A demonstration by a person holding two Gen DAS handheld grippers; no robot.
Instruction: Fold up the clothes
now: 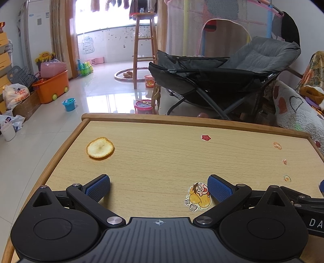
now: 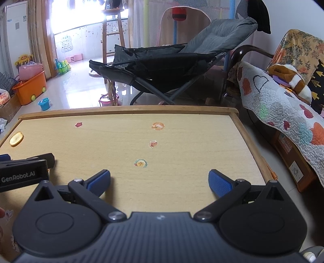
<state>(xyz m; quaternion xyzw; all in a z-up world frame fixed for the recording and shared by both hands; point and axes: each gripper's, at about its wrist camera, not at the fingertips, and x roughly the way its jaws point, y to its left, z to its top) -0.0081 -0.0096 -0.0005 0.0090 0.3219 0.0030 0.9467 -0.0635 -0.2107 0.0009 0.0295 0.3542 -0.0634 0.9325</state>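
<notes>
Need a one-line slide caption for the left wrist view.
Left gripper open over a wooden table bearing a citrus peel and stickers; no clothes visible.

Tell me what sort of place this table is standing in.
Most likely a family living room at home. A grey folding lounge chair stands behind the wooden table, children's toys such as an orange wheeled bin line the tiled floor, and laundry hangs by the bright window.

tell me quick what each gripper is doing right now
left gripper: open, holding nothing, above the light wooden table.
right gripper: open, holding nothing.
</notes>
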